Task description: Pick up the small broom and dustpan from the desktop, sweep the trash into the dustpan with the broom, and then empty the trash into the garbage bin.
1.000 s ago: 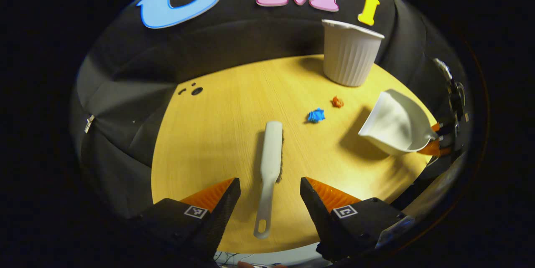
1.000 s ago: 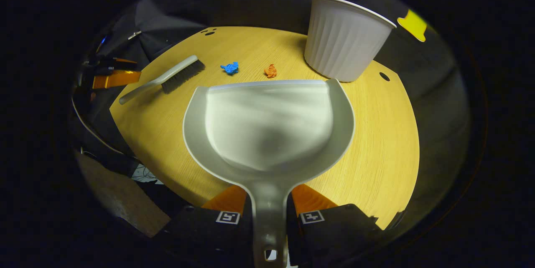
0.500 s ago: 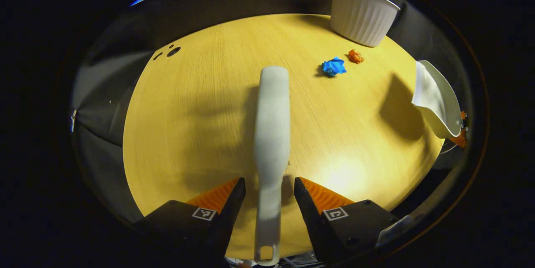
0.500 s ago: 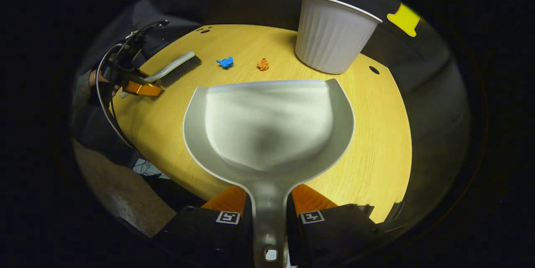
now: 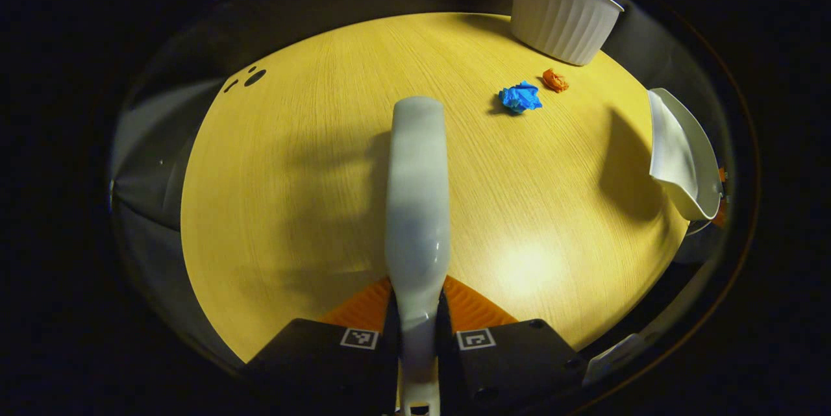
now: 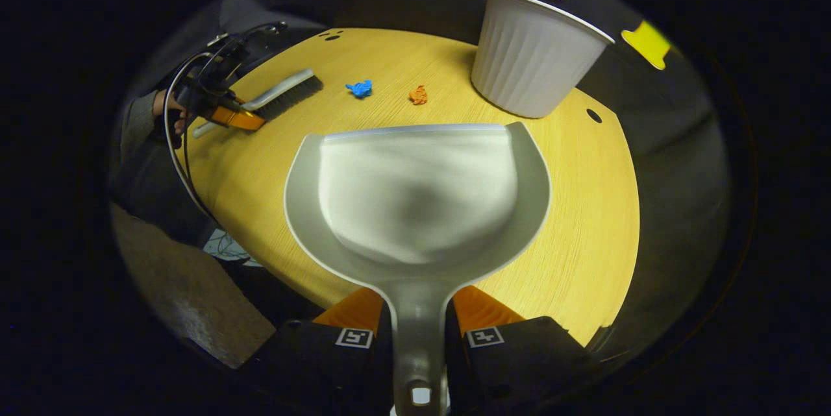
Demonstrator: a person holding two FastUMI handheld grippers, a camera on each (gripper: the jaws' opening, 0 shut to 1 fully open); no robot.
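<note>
In the left gripper view the small broom [image 5: 417, 182] runs straight up the middle from 6 o'clock, its pale back toward the camera; the left gripper [image 5: 417, 312] has both fingers pressed against the narrow handle, closed tight on it, and the broom's head reaches out over the round wooden table [image 5: 311, 163]. In the right gripper view the same broom [image 6: 282, 91] lies at about 10 o'clock with its dark bristles facing the table, the left gripper [image 6: 227, 114] clamped on its handle and a hand [image 6: 170, 119] in a grey sleeve behind it (cables loop around that unit).

The dustpan [image 6: 415, 192] sits dead centre in the right gripper view, its open scoop toward 12 o'clock; the right gripper [image 6: 419, 322] has its two fingers closed on the dustpan's handle at 6 o'clock. From the left gripper view the dustpan [image 5: 678, 153] shows at 3 o'clock, tilted on edge above the table's rim, casting a shadow on the wood.

The trash is two crumpled scraps: a blue wad [image 5: 519, 97] and an orange wad [image 5: 555, 80], just beside each other at about 1 o'clock in the left gripper view; in the right gripper view the blue wad [image 6: 359, 87] and orange wad [image 6: 419, 95] lie beyond the dustpan's front lip. The white ribbed garbage bin [image 6: 532, 56] stands upright on the table at 1 o'clock, near the orange wad.
</note>
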